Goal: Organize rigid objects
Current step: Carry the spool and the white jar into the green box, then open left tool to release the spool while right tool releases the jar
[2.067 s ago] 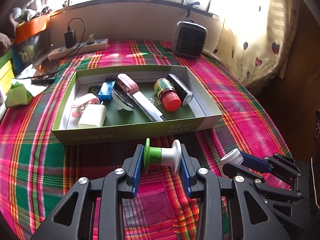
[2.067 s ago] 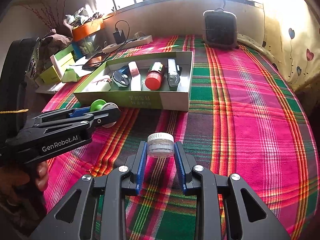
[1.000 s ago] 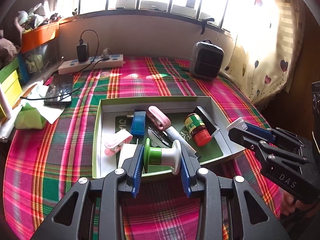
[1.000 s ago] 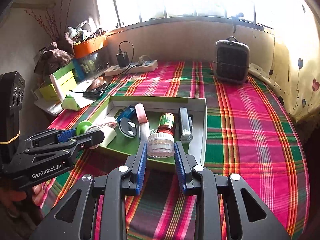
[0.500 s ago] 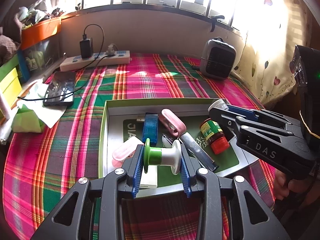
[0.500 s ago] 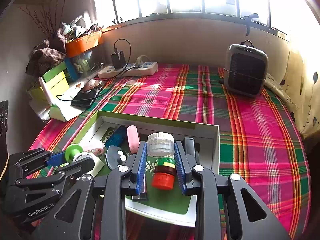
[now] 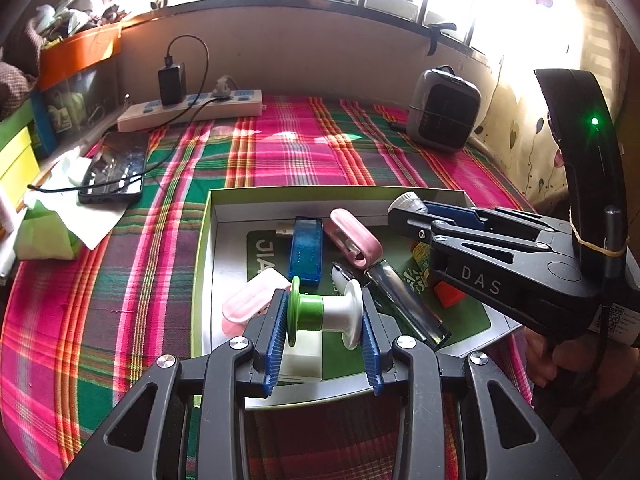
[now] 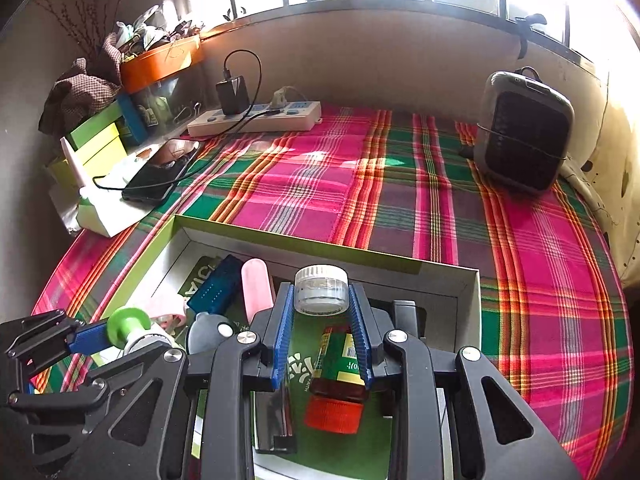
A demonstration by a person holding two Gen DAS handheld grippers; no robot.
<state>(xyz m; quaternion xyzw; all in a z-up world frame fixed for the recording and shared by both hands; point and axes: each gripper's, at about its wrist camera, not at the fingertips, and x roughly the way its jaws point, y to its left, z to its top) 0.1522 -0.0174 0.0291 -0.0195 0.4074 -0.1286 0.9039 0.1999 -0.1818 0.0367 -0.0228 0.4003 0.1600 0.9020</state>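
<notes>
"DAS" on right hand-held gripper [image 7: 406,206]; "JIA" on box [image 7: 204,256] liner.

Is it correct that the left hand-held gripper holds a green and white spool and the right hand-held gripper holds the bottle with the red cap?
Not quite. The right hand-held gripper holds a small clear jar; the right wrist view shows the red-capped bottle lying in the box below. The left hand-held gripper does hold the spool.

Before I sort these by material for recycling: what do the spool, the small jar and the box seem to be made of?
Spool: smooth moulded plastic by its glossy sheen, green one end, white the other.
Small jar: clear body with a ribbed whitish lid, likely plastic; glass cannot be ruled out.
Box: matte green cardboard by its thin, straight folded walls with a white inner face.
</notes>
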